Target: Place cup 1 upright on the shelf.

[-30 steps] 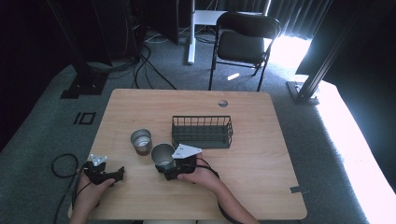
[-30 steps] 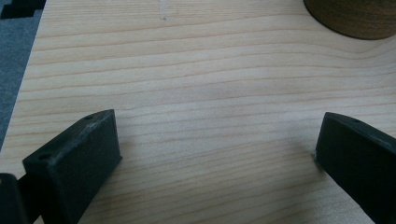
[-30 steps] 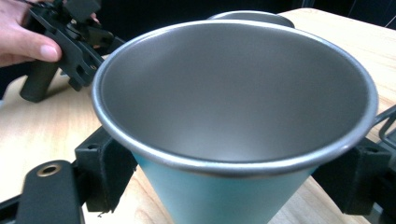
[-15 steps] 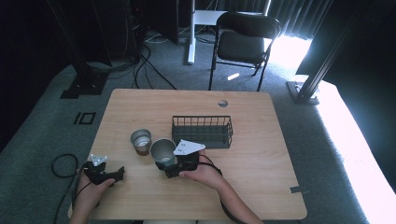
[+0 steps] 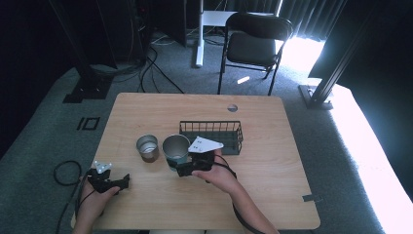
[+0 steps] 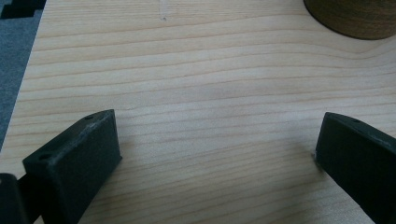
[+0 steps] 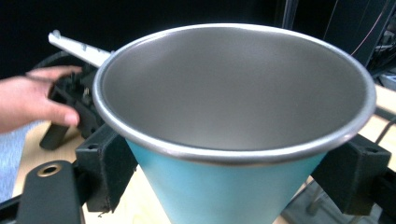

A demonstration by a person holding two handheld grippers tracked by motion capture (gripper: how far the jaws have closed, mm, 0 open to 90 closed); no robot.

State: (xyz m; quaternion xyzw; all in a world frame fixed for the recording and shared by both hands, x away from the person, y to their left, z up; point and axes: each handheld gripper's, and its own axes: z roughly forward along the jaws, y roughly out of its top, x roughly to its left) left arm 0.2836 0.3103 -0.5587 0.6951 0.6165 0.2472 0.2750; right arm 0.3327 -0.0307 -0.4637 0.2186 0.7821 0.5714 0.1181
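The right tongs (image 5: 182, 167) pinch a blue cup (image 5: 176, 151) with a bare metal inside. In the right gripper view the cup (image 7: 233, 140) sits square between the two black jaws, one pressed against each side of its blue wall just under the rolled rim, and its open mouth tips toward the camera. The cup stands up and away from the tongs, its rim above the jaws. In the high view the right hand (image 5: 214, 170) holds the tongs from behind, and the cup juts out ahead of them, on the side toward the person's left. Whether its base rests on the table (image 5: 272, 190) or hangs just above it cannot be told.

Just beyond the cup, away from the right tongs, stands a second, smaller metal cup (image 5: 147, 147), near the held one but apart from it. On the other side of the right tongs, close behind the grey plate on top of them, sits a dark wire basket (image 5: 211, 136).

The left tongs (image 5: 117, 182) lie low near the front edge of the table, in the left hand (image 5: 95, 197), well apart from the blue cup. In the left gripper view their jaws are spread wide, with bare wood (image 6: 196, 93) between them and the brown foot of a cup (image 6: 355, 18) far ahead at the upper right.
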